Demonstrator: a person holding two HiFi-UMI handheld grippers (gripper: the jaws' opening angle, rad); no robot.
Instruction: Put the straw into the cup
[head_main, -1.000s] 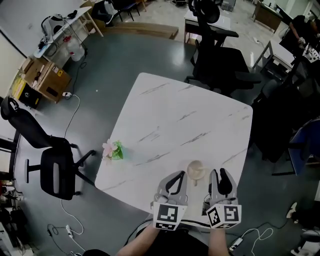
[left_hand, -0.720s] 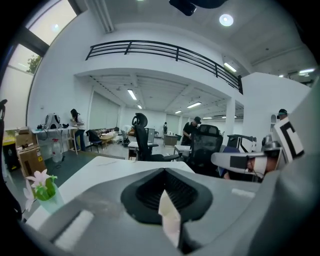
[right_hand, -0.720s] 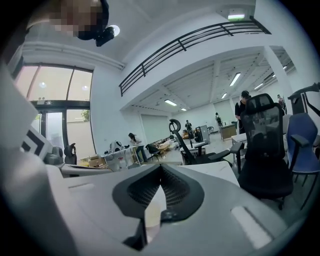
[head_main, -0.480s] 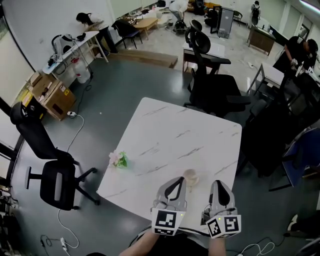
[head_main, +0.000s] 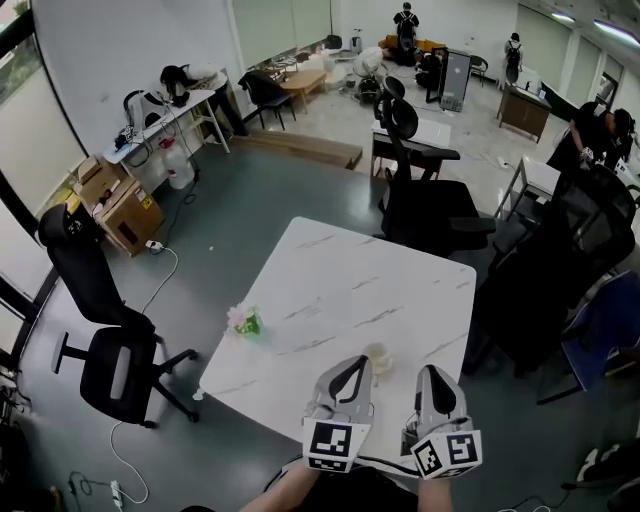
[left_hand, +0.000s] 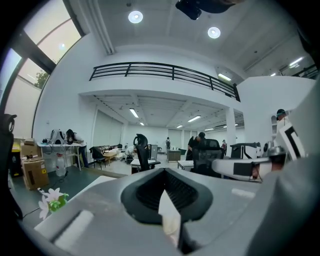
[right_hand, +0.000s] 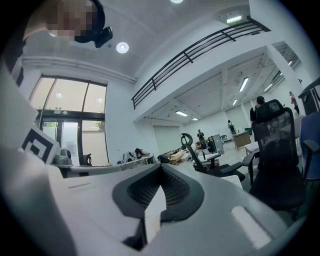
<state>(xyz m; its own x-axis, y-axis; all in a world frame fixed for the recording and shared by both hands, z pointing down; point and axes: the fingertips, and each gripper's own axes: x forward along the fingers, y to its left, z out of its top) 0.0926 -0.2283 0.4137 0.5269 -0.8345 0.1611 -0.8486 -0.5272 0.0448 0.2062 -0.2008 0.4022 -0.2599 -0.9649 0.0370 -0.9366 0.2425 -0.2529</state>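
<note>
Black office chair (head_main: 110, 355): on the floor left of the table, apart from it.

White marbled table (head_main: 340, 265): a small pink-and-green flower sprig (head_main: 245, 321) lies at its left edge.

Left gripper (head_main: 350, 364): held over the table's near edge. Its jaws are together and nothing can be made out between them.

Cup (head_main: 378, 356): small, pale cream and upright. It stands on the table close to the near edge, just beyond the two gripper tips and between them. Its contents are too small to tell.

Right gripper (head_main: 432, 372): beside the left one. Its jaws are together, with nothing visible in them.

Dark chairs (head_main: 560, 270) crowd the table's right side, and another chair (head_main: 425, 205) stands at the far edge.
</note>
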